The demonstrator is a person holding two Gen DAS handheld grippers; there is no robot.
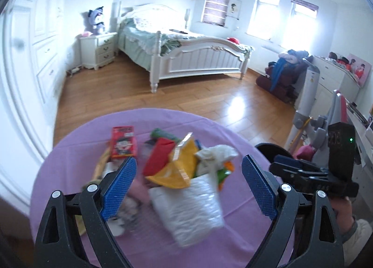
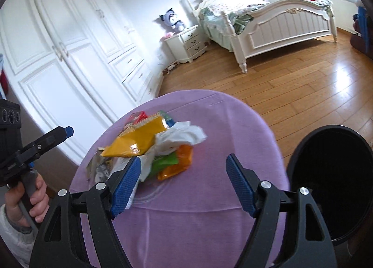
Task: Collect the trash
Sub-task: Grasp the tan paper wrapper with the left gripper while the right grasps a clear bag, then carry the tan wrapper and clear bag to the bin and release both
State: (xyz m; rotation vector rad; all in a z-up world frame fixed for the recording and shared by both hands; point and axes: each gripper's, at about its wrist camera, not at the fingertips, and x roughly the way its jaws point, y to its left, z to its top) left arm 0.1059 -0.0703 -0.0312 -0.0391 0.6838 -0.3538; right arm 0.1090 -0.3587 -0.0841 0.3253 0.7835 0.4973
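A heap of trash lies on a round table under a purple cloth point(image 1: 70, 163). In the left wrist view it holds a red snack box point(image 1: 122, 142), a yellow wrapper point(image 1: 179, 167), a crumpled white tissue point(image 1: 216, 153) and a clear plastic bag point(image 1: 193, 209). My left gripper point(image 1: 188, 163) hovers over the heap, open, its pads touching nothing. The right wrist view shows the yellow wrapper point(image 2: 137, 139), the tissue point(image 2: 179, 135), and green point(image 2: 165, 163) and orange wrappers point(image 2: 179, 165). My right gripper point(image 2: 184, 162) is open above the cloth point(image 2: 209, 221), just right of the heap.
A black round bin point(image 2: 331, 174) stands at the table's right edge, also seen as the bin point(image 1: 272, 151). A hand point(image 2: 28, 198) grips the left tool's handle. Beyond are wooden floor point(image 2: 291, 86), a white bed point(image 1: 198, 58), a nightstand point(image 1: 100, 49) and wardrobes point(image 2: 70, 58).
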